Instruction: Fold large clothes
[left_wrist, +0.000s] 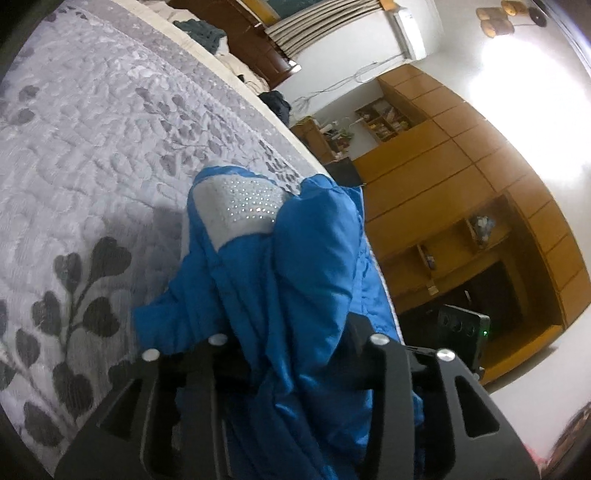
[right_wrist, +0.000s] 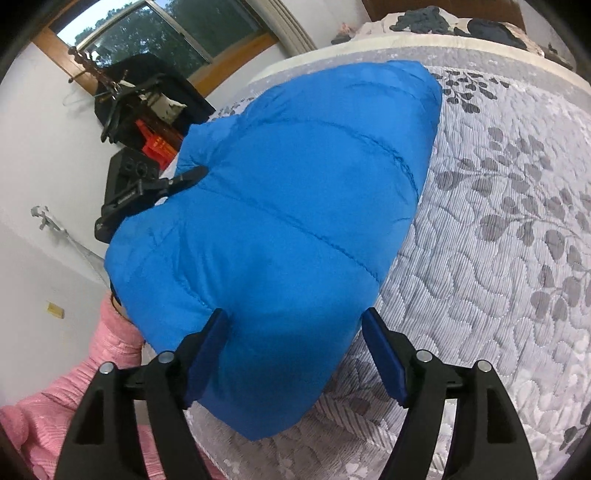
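blue puffer jacket (right_wrist: 280, 206) on the leaf-print bedspread (right_wrist: 498, 258): your left gripper (left_wrist: 291, 354) clamps its bunched fabric; your right gripper (right_wrist: 295, 354) straddles its edge, jaws wide.

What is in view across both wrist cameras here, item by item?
blue puffer jacket: one, blue with a grey studded inner patch, on the bed.
bedspread: one, grey leaf print, under the jacket.
wooden cabinets: orange-brown, along the wall.
window: one, wood-framed, behind the bed.
left gripper: black, bunched jacket fabric between its fingers.
right gripper: black, blue pads, open around the jacket edge.
pink sleeve: one, lower left of the right wrist view.
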